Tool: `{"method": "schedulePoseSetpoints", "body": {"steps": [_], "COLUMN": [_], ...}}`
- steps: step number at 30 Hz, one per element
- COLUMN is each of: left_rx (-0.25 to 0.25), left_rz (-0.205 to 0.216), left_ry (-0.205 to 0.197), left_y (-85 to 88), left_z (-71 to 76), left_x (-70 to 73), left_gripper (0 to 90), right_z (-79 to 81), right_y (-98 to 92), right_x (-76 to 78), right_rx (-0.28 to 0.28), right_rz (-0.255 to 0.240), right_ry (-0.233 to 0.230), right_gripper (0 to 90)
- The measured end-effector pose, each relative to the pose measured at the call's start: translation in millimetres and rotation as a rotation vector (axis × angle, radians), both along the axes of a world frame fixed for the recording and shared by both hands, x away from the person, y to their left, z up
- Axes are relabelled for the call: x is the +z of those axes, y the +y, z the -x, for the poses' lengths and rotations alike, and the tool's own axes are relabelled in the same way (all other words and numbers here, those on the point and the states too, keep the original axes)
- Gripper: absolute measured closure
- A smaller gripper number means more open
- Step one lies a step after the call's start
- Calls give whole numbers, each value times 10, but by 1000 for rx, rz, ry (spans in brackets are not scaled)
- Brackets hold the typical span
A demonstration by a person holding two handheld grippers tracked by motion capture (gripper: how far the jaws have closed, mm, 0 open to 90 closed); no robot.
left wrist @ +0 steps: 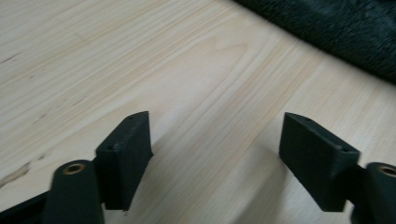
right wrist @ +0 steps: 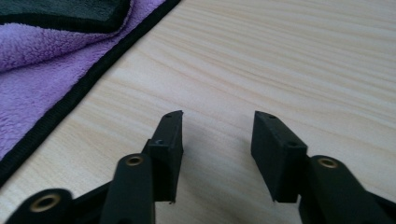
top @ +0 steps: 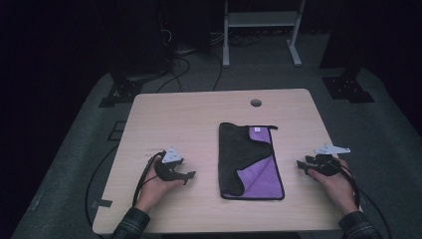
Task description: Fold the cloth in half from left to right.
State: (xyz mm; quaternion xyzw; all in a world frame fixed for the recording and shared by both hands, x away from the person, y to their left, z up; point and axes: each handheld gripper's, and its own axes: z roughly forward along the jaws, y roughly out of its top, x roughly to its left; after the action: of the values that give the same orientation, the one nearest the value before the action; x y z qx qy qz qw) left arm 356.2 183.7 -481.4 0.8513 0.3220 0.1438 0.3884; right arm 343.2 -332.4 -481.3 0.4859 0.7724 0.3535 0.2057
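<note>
Currently both my hands rest low on the table (top: 164, 109), one to each side of the cloth (top: 249, 159). It lies between them near the middle of the top, a dark towel with a purple inner face, folded lengthwise, one dark flap turned over so the purple shows along its right and lower part.

Left gripper (top: 189, 175): jaws parted, nothing between them but bare wood. In the left gripper view the cloth's dark edge (left wrist: 336, 28) crosses the upper right corner, ahead of the tips and apart from them.

Right gripper (top: 301, 164): jaws also apart, somewhat narrower, empty. In the right gripper view the black-bound purple hem (right wrist: 56, 60) runs diagonally at the upper left, near my tips but not touching.

Step, as I judge it: the approach before a grasp. Neither claw has cloth in it, and both point inward at the long edges. The fold looks unfinished, the flap lying skewed.

Next move, my reckoning: slide the tips inward, low and flat to the wood, until one pad gets under a hem and the other over it, then close. Thin fabric on a smooth top may simply push ahead of the pads, so the lower pad should stay pressed to the table.
</note>
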Motion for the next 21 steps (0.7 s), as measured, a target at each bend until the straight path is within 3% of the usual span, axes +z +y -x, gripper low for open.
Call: {"method": "schedulePoseSetpoints", "body": {"steps": [2, 4, 11, 21], "left_rx": [9, 15, 24, 24], "left_rz": [-23, -28, -54, -61], "left_ry": [-9, -3, 18, 26], "left_y": [17, 20, -1, -5], "left_z": [6, 4, -17, -22], "left_x": [-5, -6, -19, -23], "left_gripper": [226, 158, 31, 0], "right_z": [0, -5, -76, -205], "right_y": [-5, -6, 40, 161], "right_x": [8, 67, 201, 387], "right_rx": [6, 11, 30, 87], "right_rz": [-4, -40, -73, -105], "right_ry": [-9, -32, -56, -81], "right_gripper": [568, 585, 614, 660]}}
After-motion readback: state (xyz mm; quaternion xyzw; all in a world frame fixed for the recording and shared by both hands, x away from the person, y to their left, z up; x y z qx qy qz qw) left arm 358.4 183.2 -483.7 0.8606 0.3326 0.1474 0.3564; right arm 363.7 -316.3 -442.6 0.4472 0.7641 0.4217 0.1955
